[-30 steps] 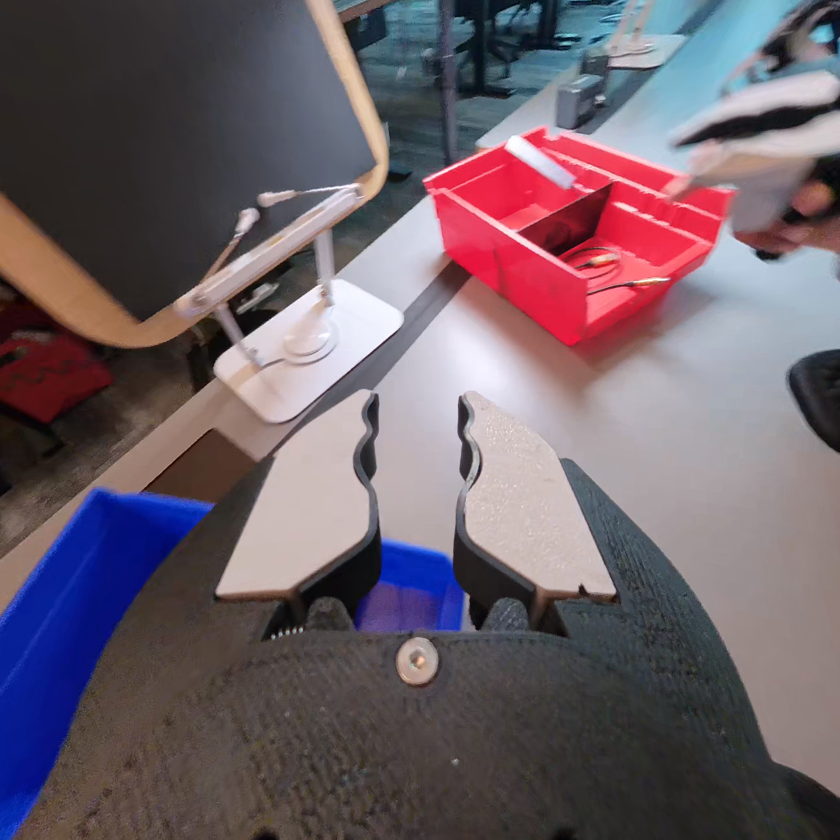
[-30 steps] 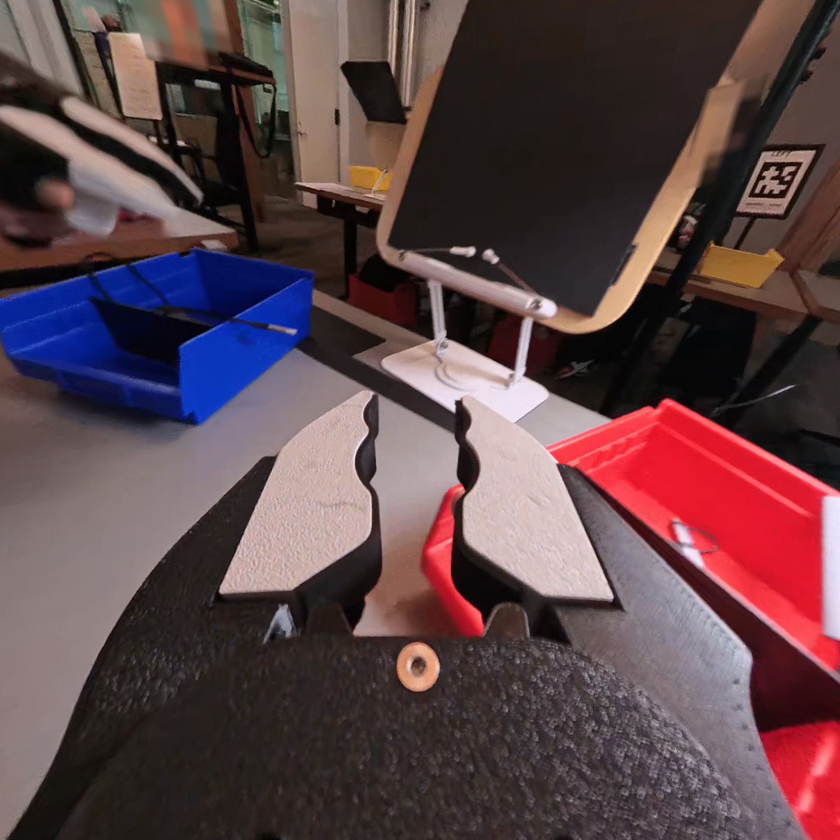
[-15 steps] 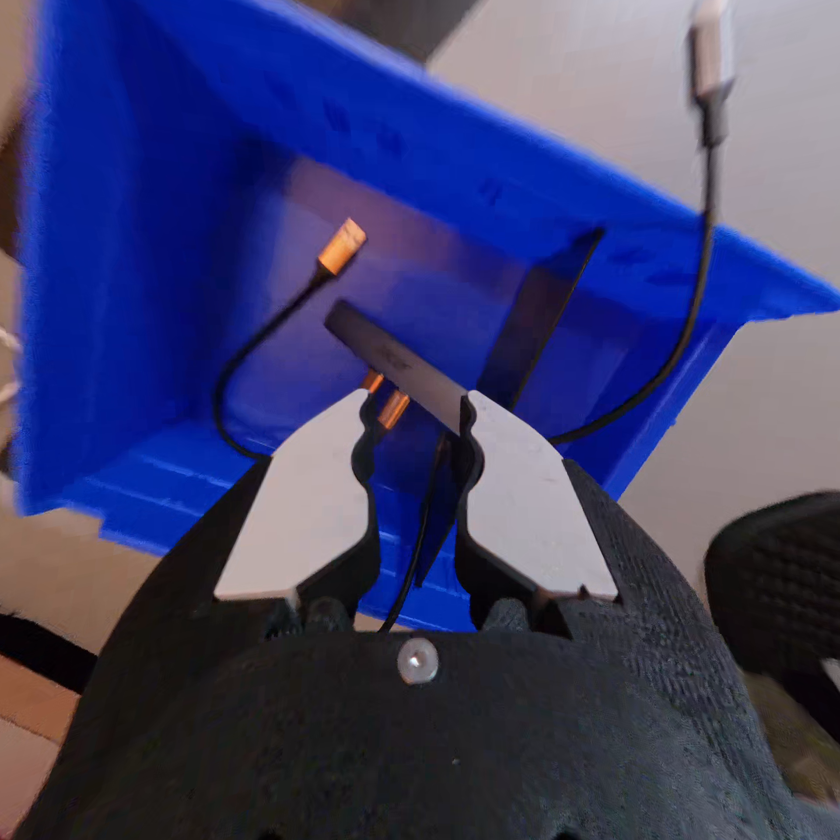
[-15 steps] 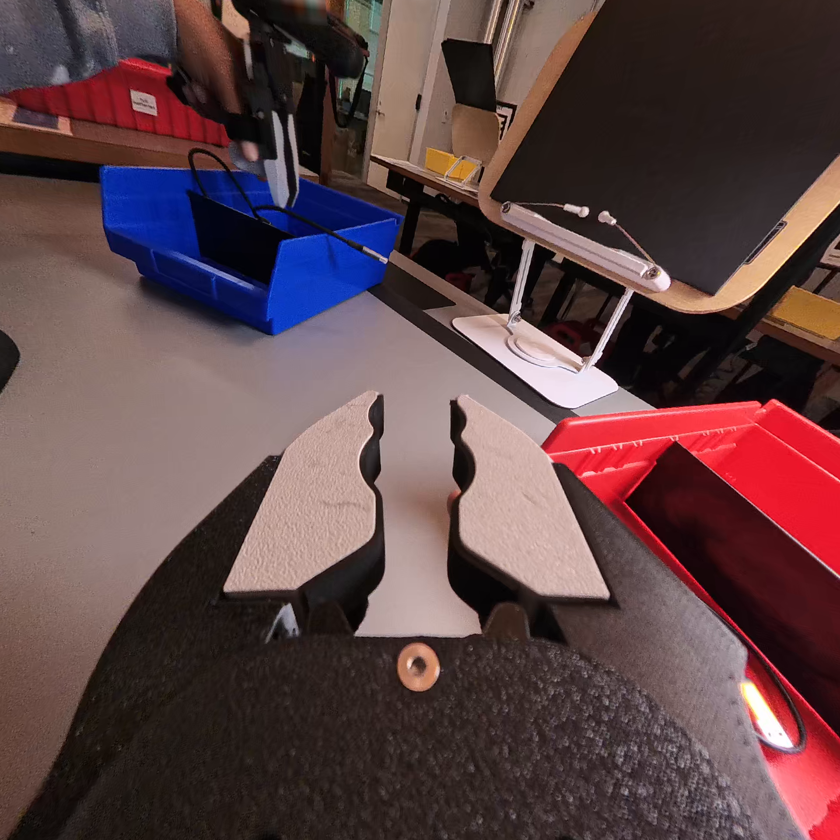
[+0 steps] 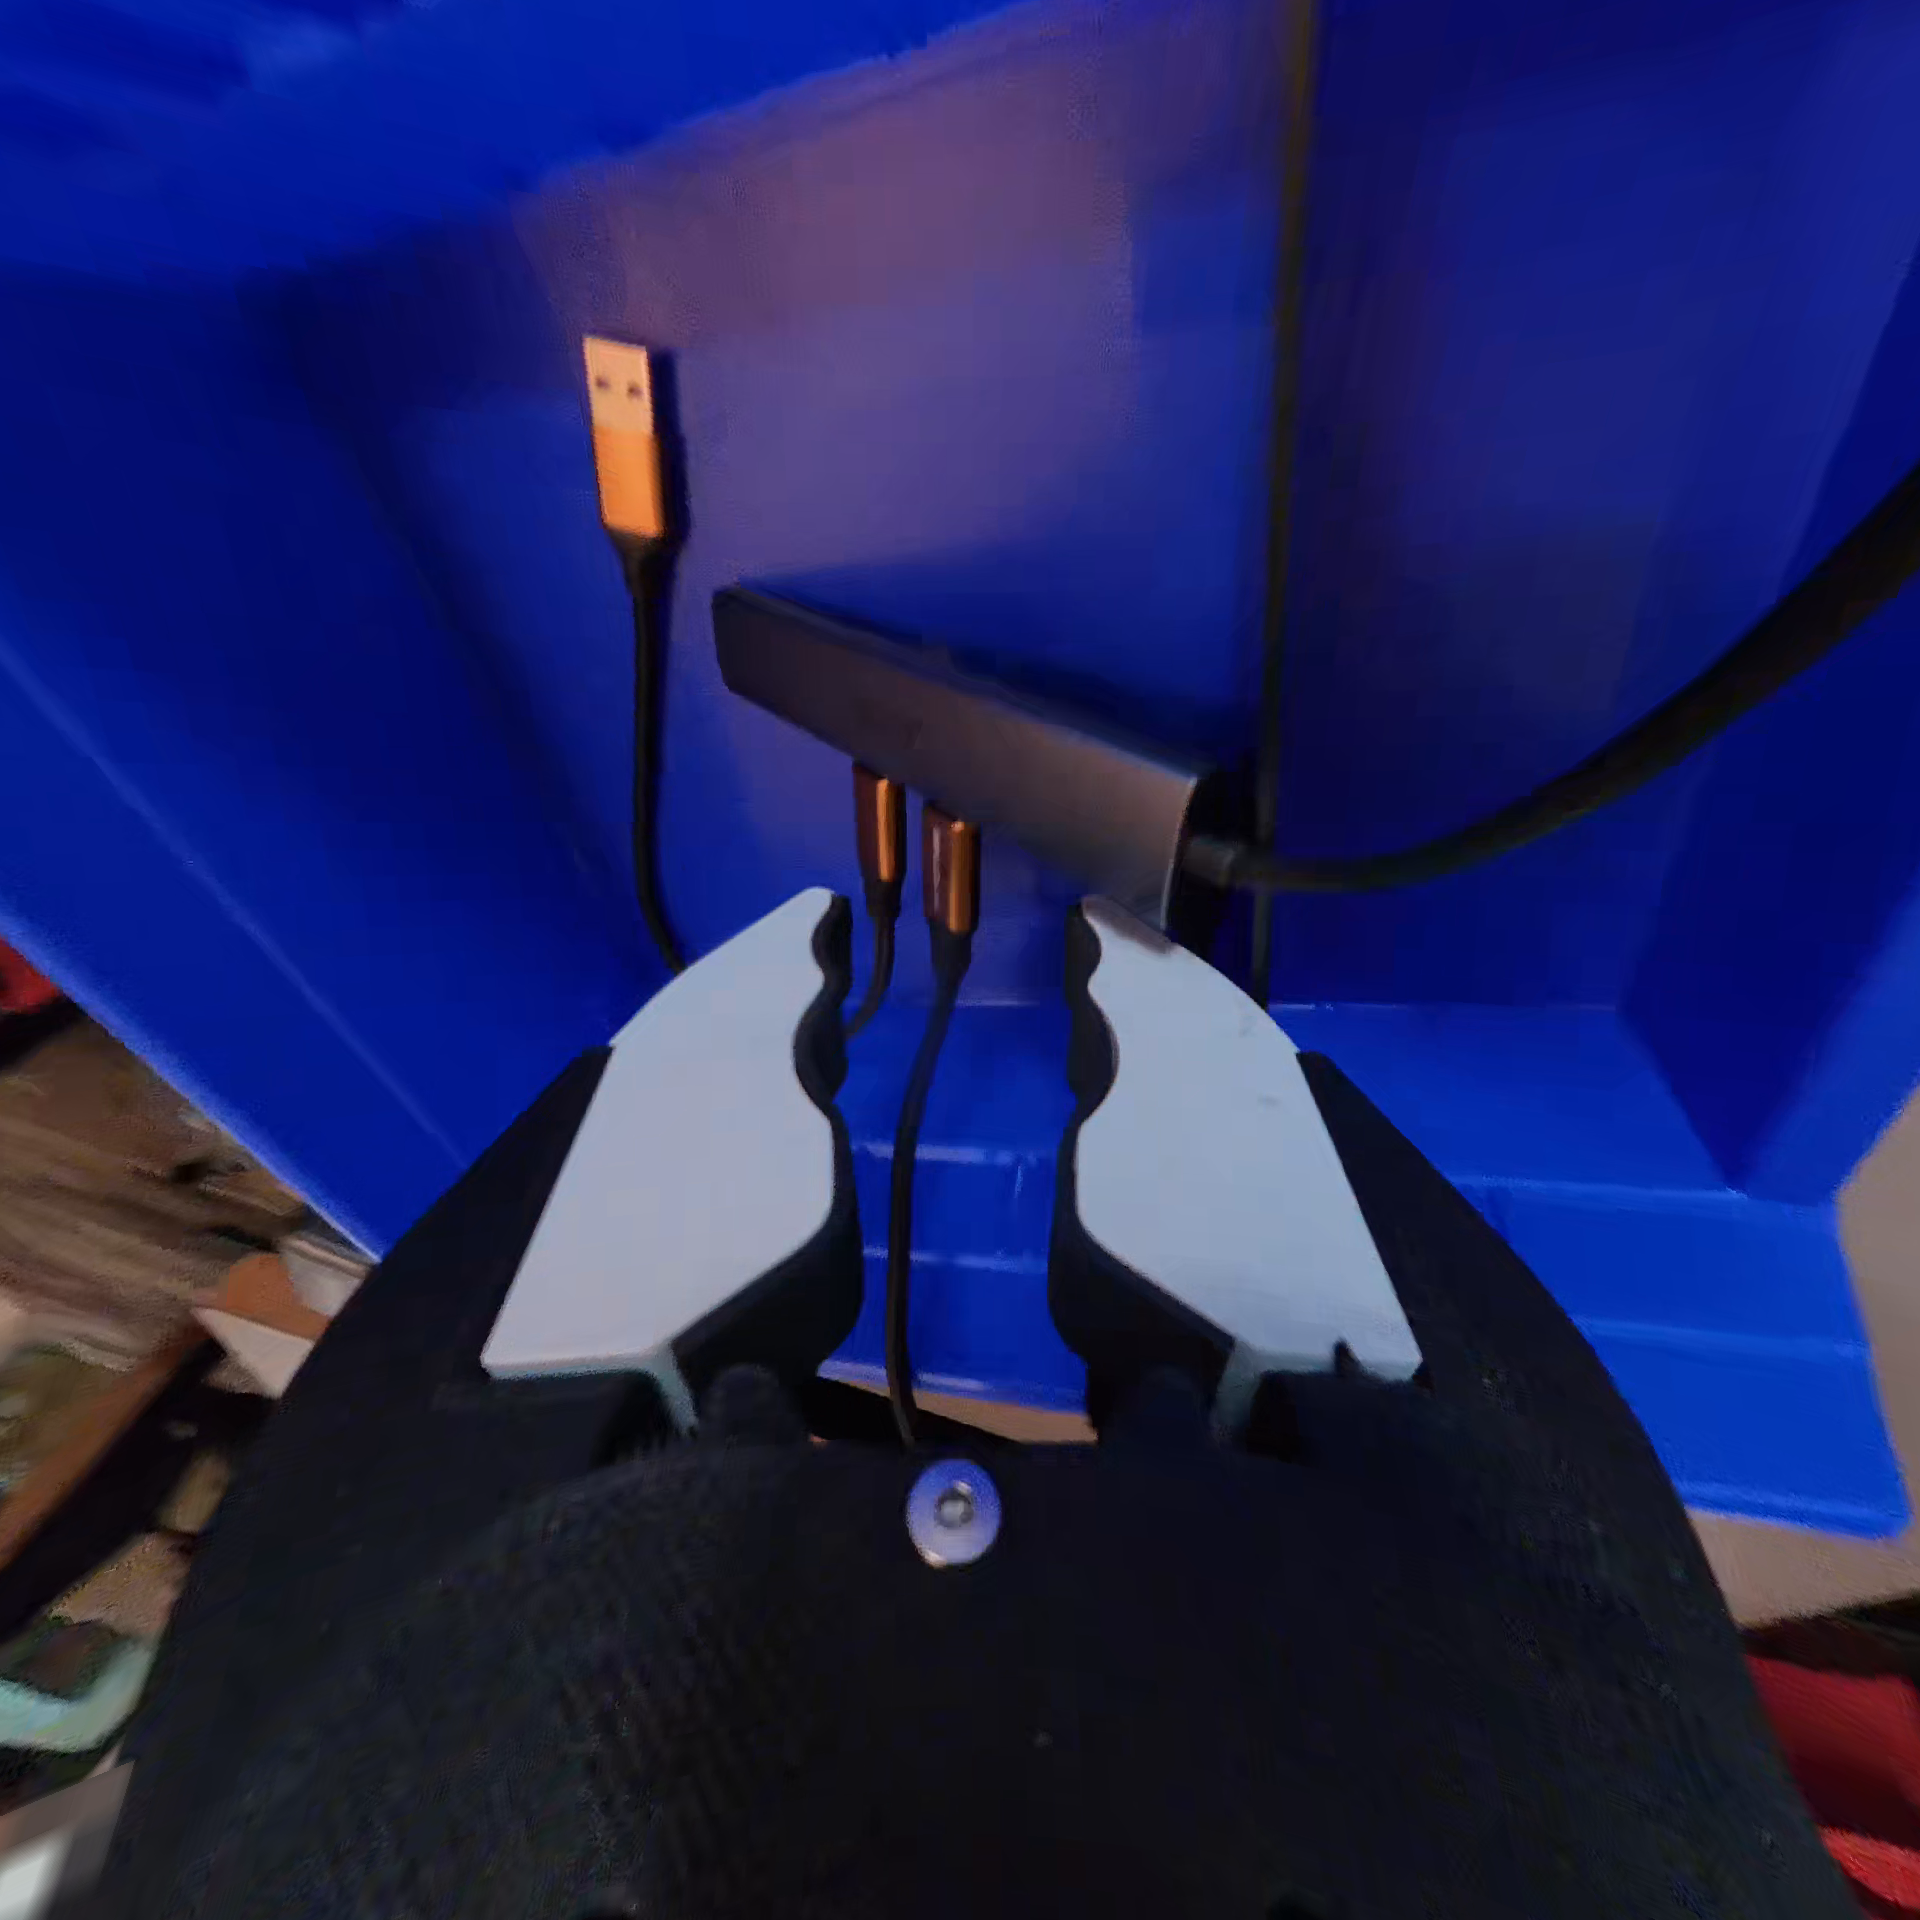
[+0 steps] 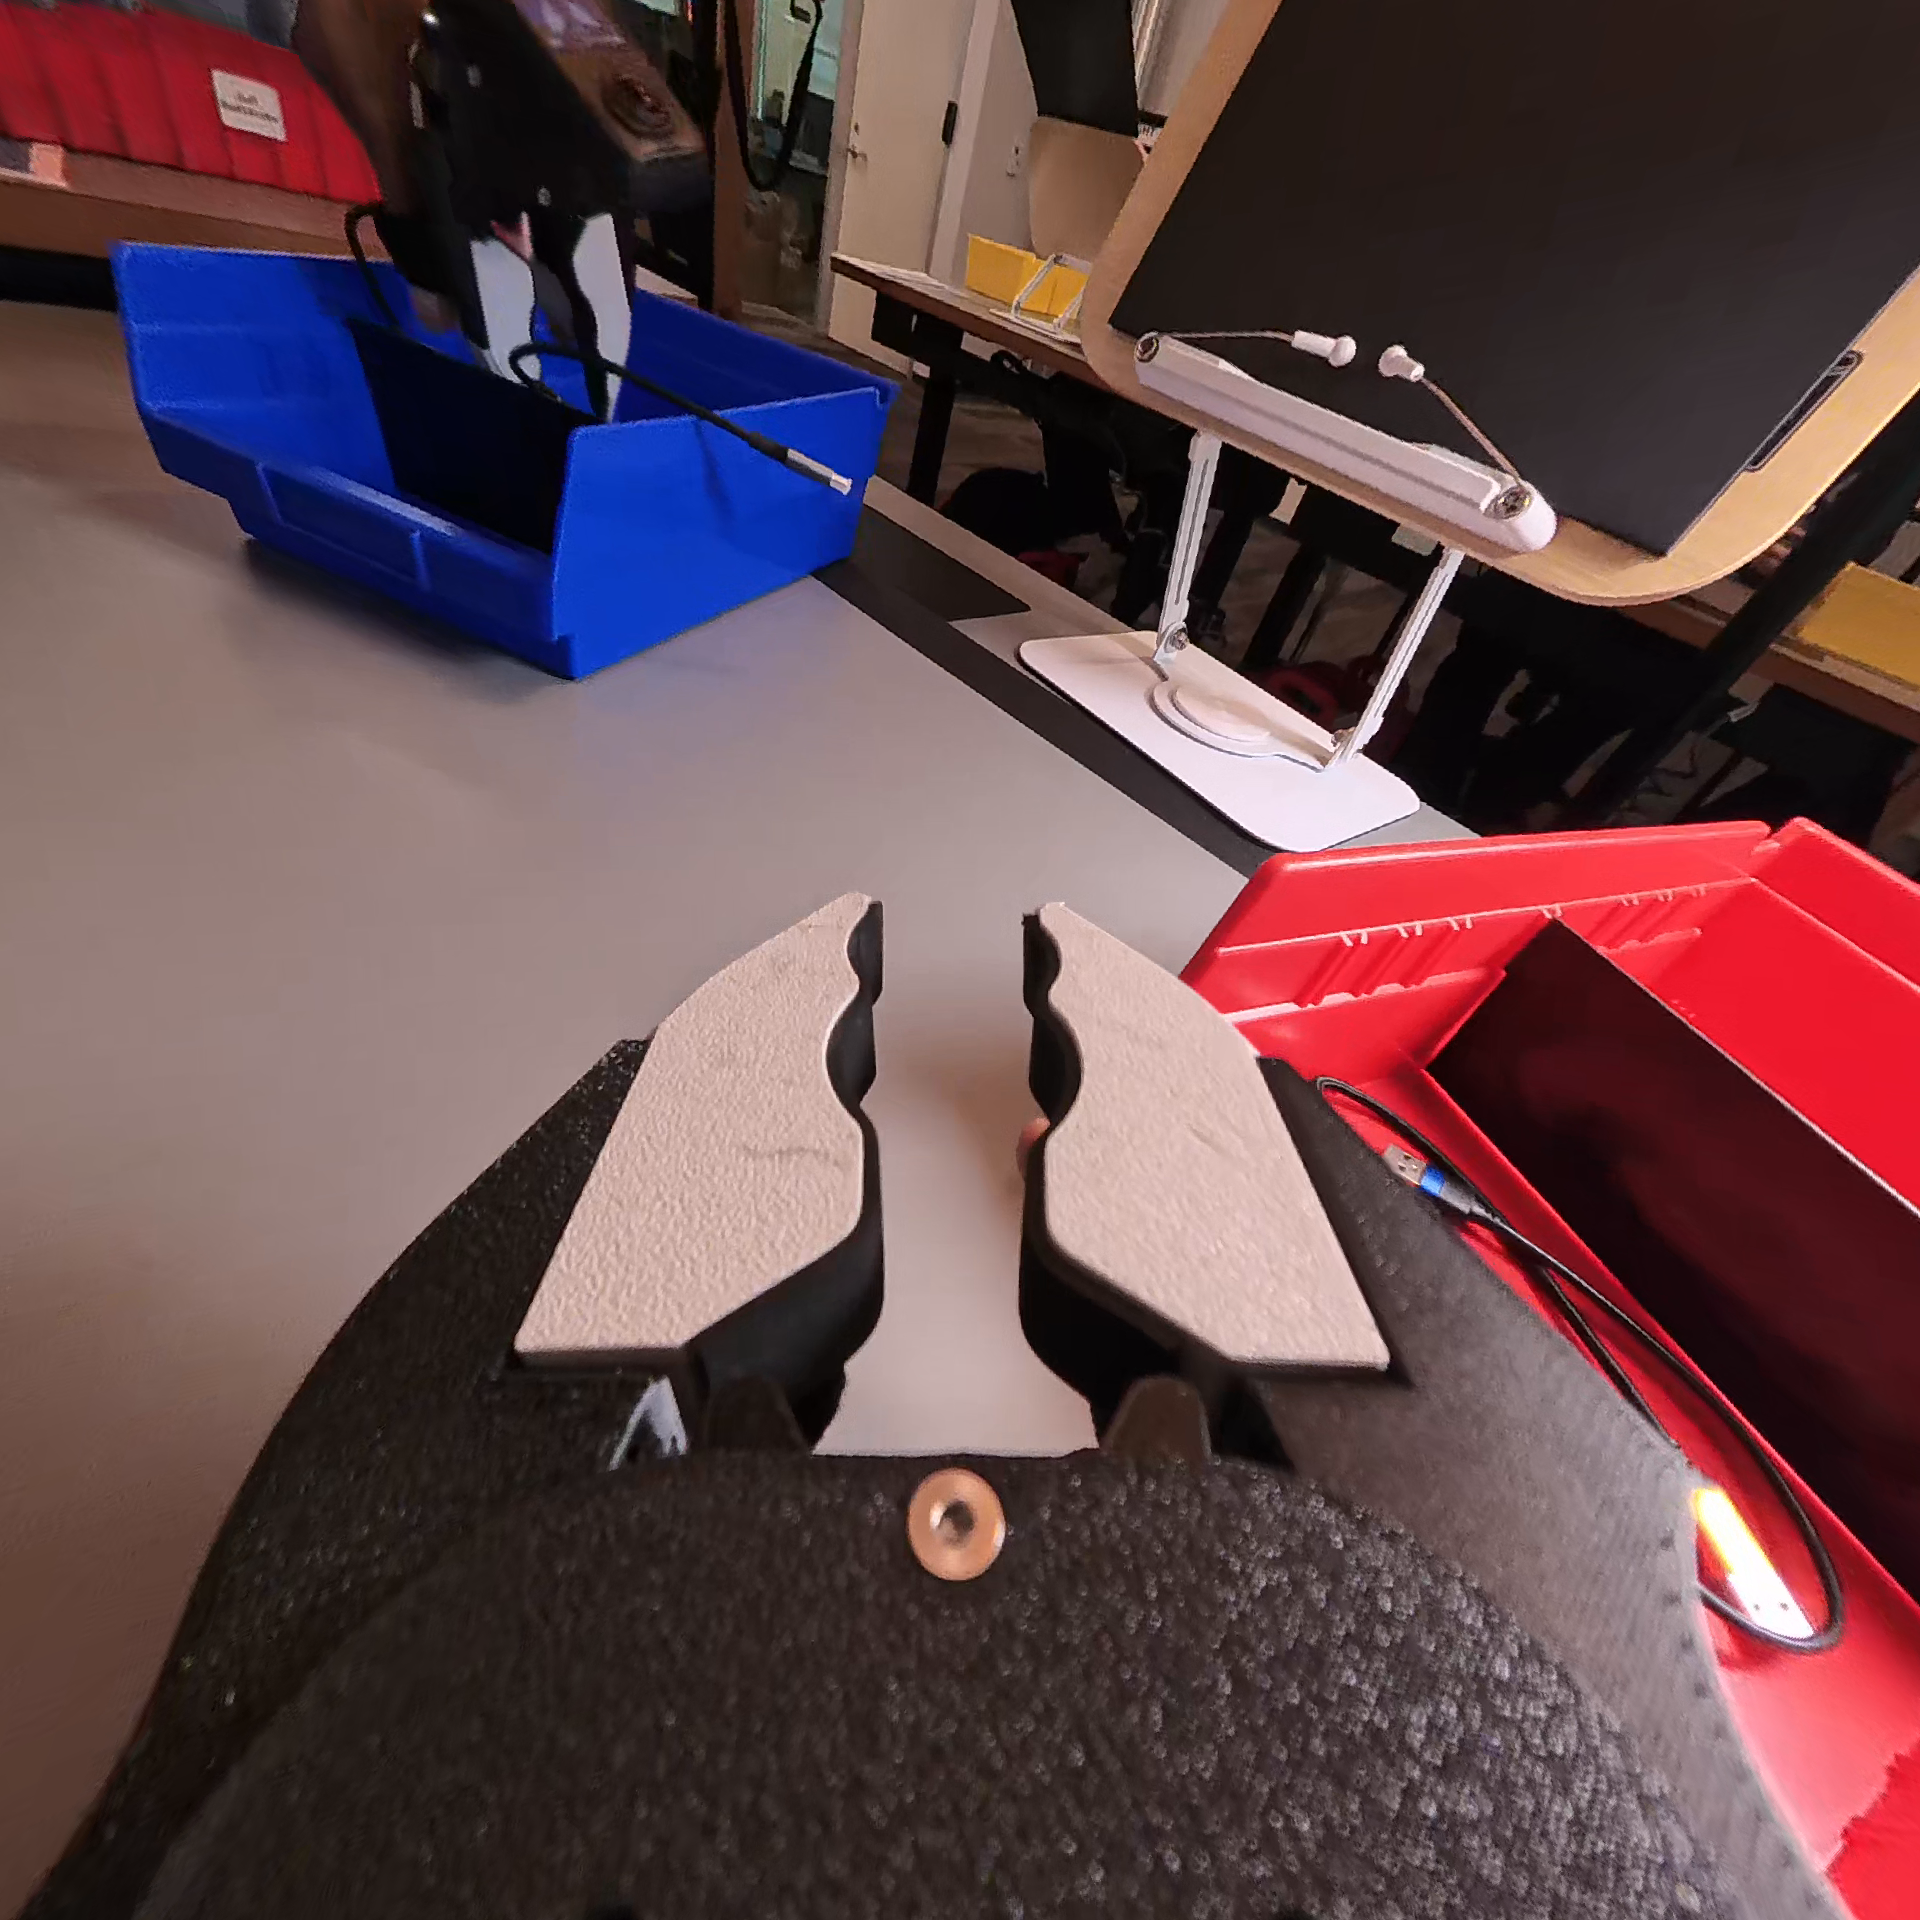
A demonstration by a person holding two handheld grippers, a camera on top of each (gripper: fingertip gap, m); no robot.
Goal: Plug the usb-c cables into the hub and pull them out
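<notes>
Two orange-tipped usb-c cables (image 5: pixel 951 868) sit plugged into the grey hub (image 5: pixel 966 727), which lies inside the blue bin (image 5: pixel 1558 520); a third, loose orange plug (image 5: pixel 623 436) lies left of the hub; the left gripper (image 5: pixel 951 914) hangs just short of the hub, jaws parted and empty, one cable running between them; the right gripper (image 6: pixel 953 920), likewise parted and empty, hovers over the grey surface (image 6: pixel 416 883) beside a red bin (image 6: pixel 1455 935), well apart from the hub's bin.
</notes>
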